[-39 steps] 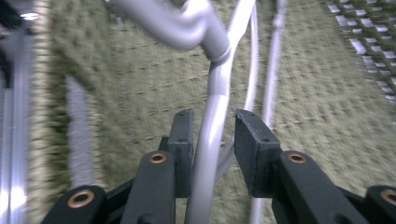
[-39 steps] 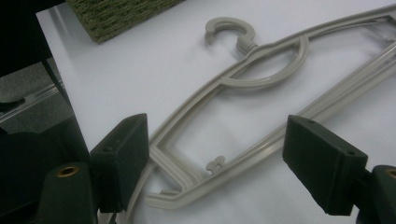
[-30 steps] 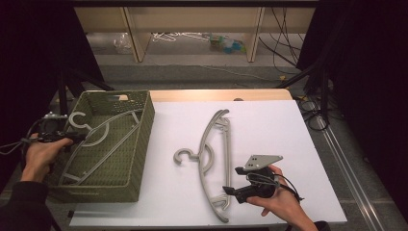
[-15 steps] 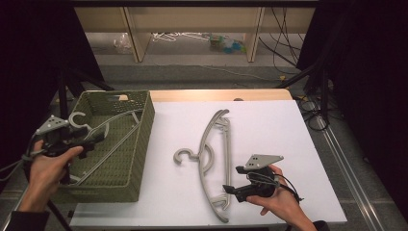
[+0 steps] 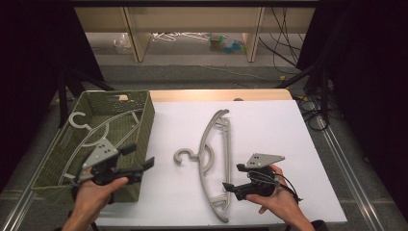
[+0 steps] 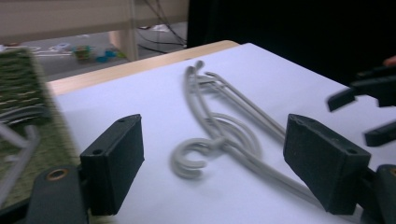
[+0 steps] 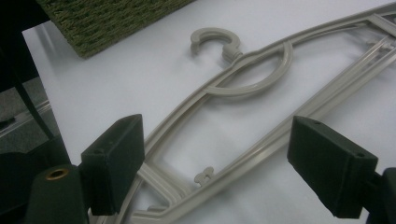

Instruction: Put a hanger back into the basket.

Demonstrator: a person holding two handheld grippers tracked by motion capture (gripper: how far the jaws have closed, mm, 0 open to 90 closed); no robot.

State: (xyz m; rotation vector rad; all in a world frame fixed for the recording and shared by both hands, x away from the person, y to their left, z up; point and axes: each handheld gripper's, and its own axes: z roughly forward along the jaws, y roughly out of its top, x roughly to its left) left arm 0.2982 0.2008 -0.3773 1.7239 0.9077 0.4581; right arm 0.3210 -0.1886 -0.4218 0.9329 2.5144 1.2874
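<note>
A grey plastic hanger (image 5: 214,159) lies flat on the white table, hook toward the basket. A second grey hanger (image 5: 96,132) rests inside the green woven basket (image 5: 144,125) at the left. My left gripper (image 5: 138,158) hovers over the basket's near right corner, open and empty, facing the table hanger (image 6: 219,135). My right gripper (image 5: 233,177) is open just right of the hanger's near end. Its jaws stand wide on either side of the hanger's lower frame (image 7: 261,84) without touching it.
The table's wooden far edge (image 5: 216,95) borders a lower floor with shelves, clutter and cables. In the left gripper view the right gripper (image 6: 369,107) shows at the far right. A basket corner (image 7: 107,18) lies ahead in the right gripper view.
My left gripper has swung from the basket's left side across to its near right corner and turned toward the table hanger. The right gripper has barely moved.
</note>
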